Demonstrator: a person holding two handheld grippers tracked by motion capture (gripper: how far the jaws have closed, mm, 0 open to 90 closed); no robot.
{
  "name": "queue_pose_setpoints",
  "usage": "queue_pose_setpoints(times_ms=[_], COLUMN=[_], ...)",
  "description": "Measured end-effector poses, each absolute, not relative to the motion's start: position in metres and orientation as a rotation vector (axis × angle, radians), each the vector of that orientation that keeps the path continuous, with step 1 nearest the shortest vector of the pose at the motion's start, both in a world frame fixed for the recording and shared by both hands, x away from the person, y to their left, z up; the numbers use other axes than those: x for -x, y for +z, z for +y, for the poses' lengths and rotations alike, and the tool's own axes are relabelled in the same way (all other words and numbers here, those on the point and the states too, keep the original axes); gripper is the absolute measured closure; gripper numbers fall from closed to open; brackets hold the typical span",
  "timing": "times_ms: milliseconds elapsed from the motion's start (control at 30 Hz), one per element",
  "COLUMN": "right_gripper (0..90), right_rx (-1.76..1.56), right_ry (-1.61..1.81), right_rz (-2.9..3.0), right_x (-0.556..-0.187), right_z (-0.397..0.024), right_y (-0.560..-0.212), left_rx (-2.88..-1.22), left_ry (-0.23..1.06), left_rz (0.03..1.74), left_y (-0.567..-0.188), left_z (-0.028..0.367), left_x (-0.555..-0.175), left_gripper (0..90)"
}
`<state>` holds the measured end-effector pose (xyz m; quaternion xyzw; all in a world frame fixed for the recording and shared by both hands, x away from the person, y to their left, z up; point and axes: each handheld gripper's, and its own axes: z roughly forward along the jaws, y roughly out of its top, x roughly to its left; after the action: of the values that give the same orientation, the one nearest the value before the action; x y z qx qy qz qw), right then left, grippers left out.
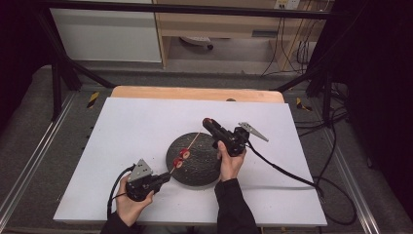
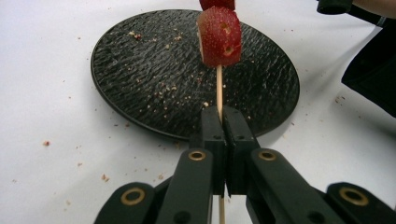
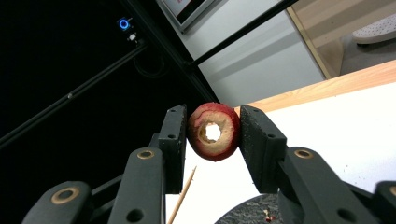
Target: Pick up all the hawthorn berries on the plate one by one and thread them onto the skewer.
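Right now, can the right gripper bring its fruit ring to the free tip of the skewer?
Probably yes: the right gripper holds the fruit ring just beyond the skewer tip, with nothing between them.

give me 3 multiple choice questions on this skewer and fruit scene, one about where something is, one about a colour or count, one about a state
1. Where does the skewer lie?
A. over the dark plate
B. off the table
C. on the wooden shelf

2. How many fruit pieces are threaded on the skewer?
A. none
B. two
C. five

3. What is the right hand-held gripper doing?
A. standing open with nothing in it
B. clamped on the skewer
C. shut on a cored fruit slice

Answers:
1. A, since the high view shows the stick crossing above the dark plate.
2. B, two red fruit pieces sit side by side on it.
3. C, the right hand-held gripper presses a red fruit slice with a hole through it, while the left hand-held gripper pinches the skewer's end.
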<state>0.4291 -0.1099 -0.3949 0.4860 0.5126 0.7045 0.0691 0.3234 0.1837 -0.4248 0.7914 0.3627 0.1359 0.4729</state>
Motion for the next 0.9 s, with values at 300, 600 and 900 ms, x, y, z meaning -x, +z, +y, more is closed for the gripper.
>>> queue_pose_setpoints(times_ms=[300,600,900], right_gripper=[63.3,63.3,63.2], right_rx=[-1.463,-1.465,-1.468], right_ry=[2.139,2.138,2.139], right_rz=[1.500,1.495,1.504], right_x=[-0.430,-0.429,-0.429], right_z=[-0.110,-0.109,-0.108], right_y=[-0.395,-0.395,-0.397], left_rx=[-1.929,-1.921,-1.920], left_ry=[0.334,0.334,0.335], left_rz=[0.887,0.886,0.884], left_y=[-0.424,-0.425,-0.425], left_z=[0.176,0.175,0.172], left_x=[-0.327,-0.328,-0.328], left_gripper=[88.4,88.5,88.5])
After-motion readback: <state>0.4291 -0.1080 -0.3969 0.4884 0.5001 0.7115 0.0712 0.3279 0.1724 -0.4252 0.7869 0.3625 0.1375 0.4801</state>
